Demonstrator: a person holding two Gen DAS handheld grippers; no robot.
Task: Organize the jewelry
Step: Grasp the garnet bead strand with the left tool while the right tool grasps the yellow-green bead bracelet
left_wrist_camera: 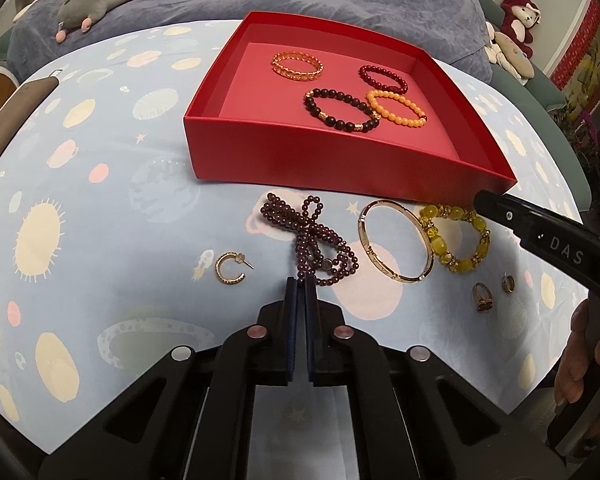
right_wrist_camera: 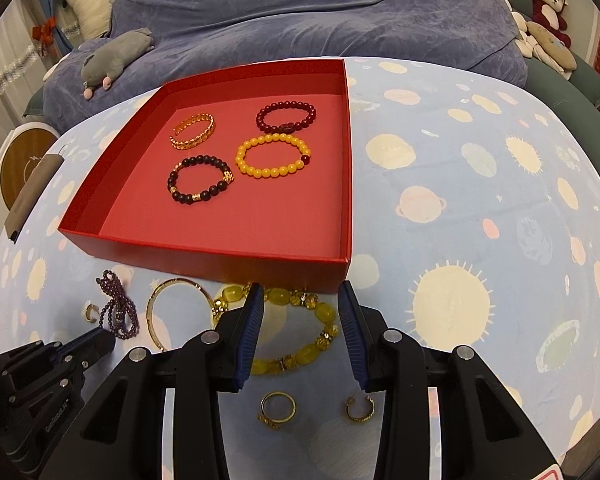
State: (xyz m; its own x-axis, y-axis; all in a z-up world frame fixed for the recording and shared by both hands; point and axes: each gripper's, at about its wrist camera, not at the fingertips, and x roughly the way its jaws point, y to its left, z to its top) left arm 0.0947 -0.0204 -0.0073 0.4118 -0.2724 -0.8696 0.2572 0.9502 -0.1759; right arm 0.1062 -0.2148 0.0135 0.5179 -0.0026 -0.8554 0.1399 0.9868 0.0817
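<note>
My left gripper is shut, its tips pinching the near loop of a purple bead strand that lies on the planet-print cloth. My right gripper is open and hovers over a yellow bead bracelet, which lies between and below its fingers. A red box holds a gold chain bangle, a dark red bracelet, a black bracelet and an orange bracelet. On the cloth lie a thin gold bangle, a hoop earring, a ring and another earring.
A rumpled blue blanket with a grey plush lies behind the box. A grey case and a round wooden disc sit at the left edge. A person's hand holds the right gripper.
</note>
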